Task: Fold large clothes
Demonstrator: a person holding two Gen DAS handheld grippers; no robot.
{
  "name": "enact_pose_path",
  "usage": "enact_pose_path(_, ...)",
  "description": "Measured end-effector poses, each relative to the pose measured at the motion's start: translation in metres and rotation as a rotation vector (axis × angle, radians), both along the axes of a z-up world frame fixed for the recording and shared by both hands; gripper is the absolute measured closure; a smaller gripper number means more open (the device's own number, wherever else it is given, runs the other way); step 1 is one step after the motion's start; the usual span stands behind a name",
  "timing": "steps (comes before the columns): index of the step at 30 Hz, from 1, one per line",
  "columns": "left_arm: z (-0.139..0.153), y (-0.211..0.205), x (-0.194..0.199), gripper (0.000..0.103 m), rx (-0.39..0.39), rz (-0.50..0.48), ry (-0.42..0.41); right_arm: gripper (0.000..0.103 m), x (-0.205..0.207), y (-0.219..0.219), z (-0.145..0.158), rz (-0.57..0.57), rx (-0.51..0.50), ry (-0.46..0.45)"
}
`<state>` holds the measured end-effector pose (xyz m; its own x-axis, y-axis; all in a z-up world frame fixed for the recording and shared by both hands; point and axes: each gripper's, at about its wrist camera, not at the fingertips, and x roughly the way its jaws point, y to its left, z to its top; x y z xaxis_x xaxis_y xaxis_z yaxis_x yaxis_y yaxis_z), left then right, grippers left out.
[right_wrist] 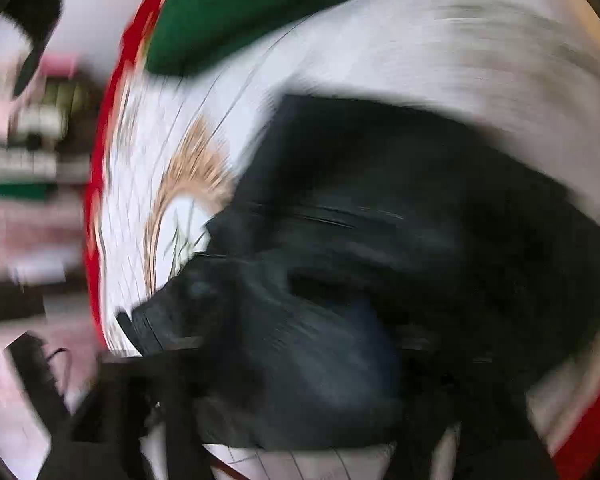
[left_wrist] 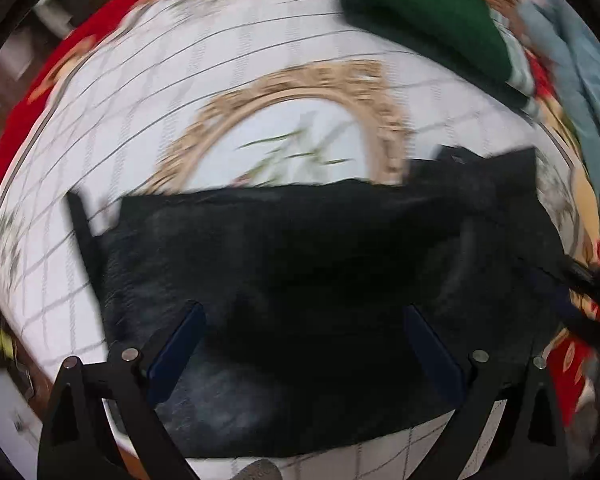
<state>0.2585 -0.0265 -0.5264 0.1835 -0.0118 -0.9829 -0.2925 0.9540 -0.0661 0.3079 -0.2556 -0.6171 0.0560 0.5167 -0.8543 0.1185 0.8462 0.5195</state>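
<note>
Fingers (left_wrist: pixel 188 332) of the left gripper (left_wrist: pixel 304 344) stood wide apart, blue pads facing each other, with nothing between them. They hung over a black garment (left_wrist: pixel 300 264) spread flat beneath and ahead of them.

Black garment lay on a white quilted cover (left_wrist: pixel 148 92) with thin dark grid lines and a tan ornamental oval (left_wrist: pixel 384 96) enclosing a green leaf print. Its far edge ran across the lower part of the oval; a raised fold of the cloth sat at the far right. A narrow dark strip stuck out from its left edge.

Beyond it, well apart at the far right of the cover, sat a folded green garment (left_wrist: pixel 428 16), with light blue cloth (left_wrist: pixel 588 88) just beside it at the right. A red border (left_wrist: pixel 28 92) ran along the cover's left side.

Right wrist view was badly motion-blurred. Black garment (right_wrist: pixel 400 240) filled most of it, bunched, close to the camera. Right gripper (right_wrist: pixel 300 420) showed only as dark smeared shapes at the bottom; spread of its fingers could not be told. Green garment (right_wrist: pixel 228 12) and red border (right_wrist: pixel 100 168) showed at upper left.
</note>
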Motion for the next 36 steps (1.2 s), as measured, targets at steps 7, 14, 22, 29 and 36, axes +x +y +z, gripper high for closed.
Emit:
enact_pose_path(7, -0.047, -0.025, 0.033, 0.0, -0.01, -0.013, 0.058, 0.025, -0.069, -0.184, -0.047, -0.515, 0.148, 0.017)
enact_pose_path(14, -0.058, -0.031, 0.045, 0.0, 0.019, -0.109, 0.058, 0.026, -0.05, -0.165, -0.097, -0.565, 0.45, -0.043)
enact_pose_path(22, -0.058, -0.042, 0.073, 0.0, 0.031, -0.172, 0.035, 0.081, -0.027, -0.135, -0.081, -0.586, 0.511, -0.103)
enact_pose_path(29, -0.066, -0.105, 0.121, 0.0, -0.086, -0.292, -0.024, 0.084, -0.033, -0.15, 0.019, -0.598, 0.437, -0.245)
enact_pose_path(36, -0.052, -0.117, 0.148, 0.0, -0.221, -0.298, -0.074, 0.084, -0.005, -0.111, 0.096, -0.464, 0.311, -0.315)
